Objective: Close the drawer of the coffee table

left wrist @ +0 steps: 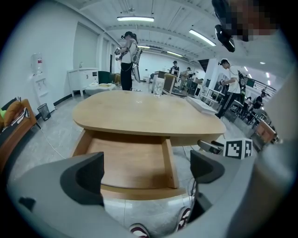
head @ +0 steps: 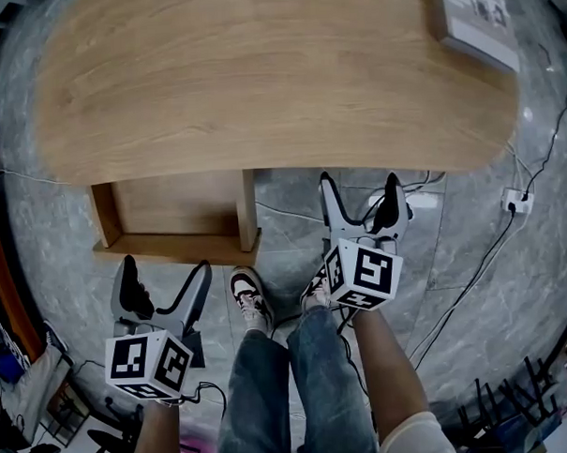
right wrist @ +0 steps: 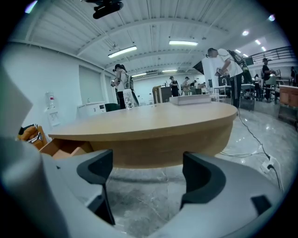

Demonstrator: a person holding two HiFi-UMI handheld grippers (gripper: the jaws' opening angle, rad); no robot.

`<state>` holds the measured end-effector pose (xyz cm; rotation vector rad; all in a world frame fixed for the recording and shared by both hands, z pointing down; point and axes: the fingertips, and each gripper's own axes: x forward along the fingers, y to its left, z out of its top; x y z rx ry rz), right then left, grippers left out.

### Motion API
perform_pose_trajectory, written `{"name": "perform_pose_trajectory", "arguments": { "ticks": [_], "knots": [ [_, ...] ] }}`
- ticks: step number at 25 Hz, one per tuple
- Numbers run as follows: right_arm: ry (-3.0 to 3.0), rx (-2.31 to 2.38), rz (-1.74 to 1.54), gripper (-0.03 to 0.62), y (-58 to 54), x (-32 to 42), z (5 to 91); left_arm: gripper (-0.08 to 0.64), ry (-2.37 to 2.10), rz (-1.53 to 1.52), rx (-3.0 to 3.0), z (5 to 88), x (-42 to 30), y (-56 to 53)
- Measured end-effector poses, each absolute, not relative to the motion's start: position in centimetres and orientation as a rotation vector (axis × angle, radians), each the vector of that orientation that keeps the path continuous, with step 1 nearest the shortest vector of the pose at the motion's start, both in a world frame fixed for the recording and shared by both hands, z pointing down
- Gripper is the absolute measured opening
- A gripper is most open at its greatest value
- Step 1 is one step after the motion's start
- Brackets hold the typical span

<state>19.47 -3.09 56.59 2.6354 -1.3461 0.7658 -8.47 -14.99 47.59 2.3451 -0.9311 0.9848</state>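
Grey marbled floor (head: pixel 474 288) fills the lower right of the head view. A black cable (head: pixel 479 259) crosses it to a white socket strip (head: pixel 515 199) near the right edge. A flat white-framed thing (head: pixel 476 15) lies at the upper right. At bottom centre are blue jeans (head: pixel 300 389) and a white-and-dark sneaker (head: pixel 251 299). In the left gripper view a water dispenser (left wrist: pixel 38 69) stands at the far left, with a mesh bin (left wrist: pixel 43 110) just below it. A person (left wrist: pixel 128 60) stands at upper centre-left, under a ceiling light strip (left wrist: pixel 135 19).
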Motion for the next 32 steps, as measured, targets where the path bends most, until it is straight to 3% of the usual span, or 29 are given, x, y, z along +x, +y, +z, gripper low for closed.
{"name": "perform_pose_trajectory", "arguments": {
  "ticks": [3,7,14,24,32],
  "knots": [
    [-1.302,2.689,0.775,0.42,-1.8,18.7,54.5,0.574,-0.925,0.958,2.358,46.7,-8.6,-14.8],
    [-1.213,2.761,0.686,0.209,-0.1,18.1,50.0,0.575,-0.91,0.917,2.379,45.2,-8.9,-14.4],
    [-1.102,2.869,0.526,0.032,2.2,17.3,41.2,0.575,-0.881,0.813,2.44,40.8,-9.5,-14.7],
    [-0.998,2.873,0.461,0.0,6.1,13.3,31.9,0.574,-0.865,0.667,2.495,37.3,-12.1,-15.4],
    [-1.201,2.668,0.49,0.0,1.0,8.1,32.5,0.574,-1.065,0.533,2.346,39.9,-18.4,-17.9]
  ]
}}
